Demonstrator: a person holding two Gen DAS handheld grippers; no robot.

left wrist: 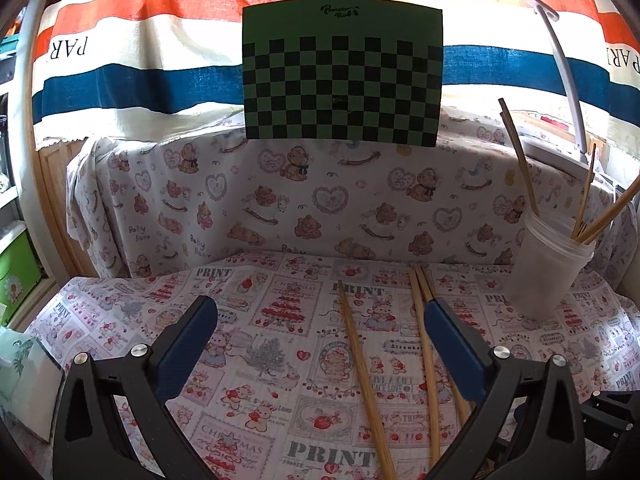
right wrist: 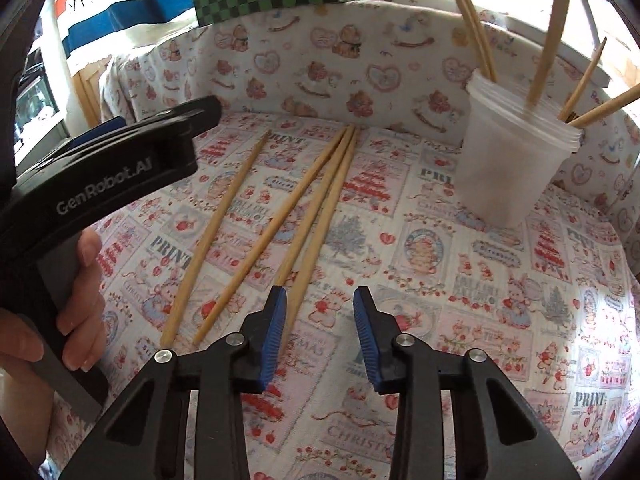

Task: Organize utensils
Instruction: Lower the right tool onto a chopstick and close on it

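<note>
Right gripper [right wrist: 320,300]: jaws part-spread, nothing pinched; nearest chopstick [right wrist: 316,236] lies just left, to be straddled squarely. Left gripper [left wrist: 320,308]: spread wide, empty.

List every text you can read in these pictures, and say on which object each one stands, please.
"GenRobot.AI": left gripper body.
"PRINT": tablecloth, repeated.
"CHRISTMAS": tablecloth, several panels.
"Baby Bear": bear-print cloth.
"PAR": striped cloth, reversed and cut off.
Checkerboard logo: too blurred.

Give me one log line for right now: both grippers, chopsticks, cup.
left gripper: open, empty | right gripper: open, over near ends | loose chopsticks: four on cloth | cup: upright, holds several chopsticks
</note>
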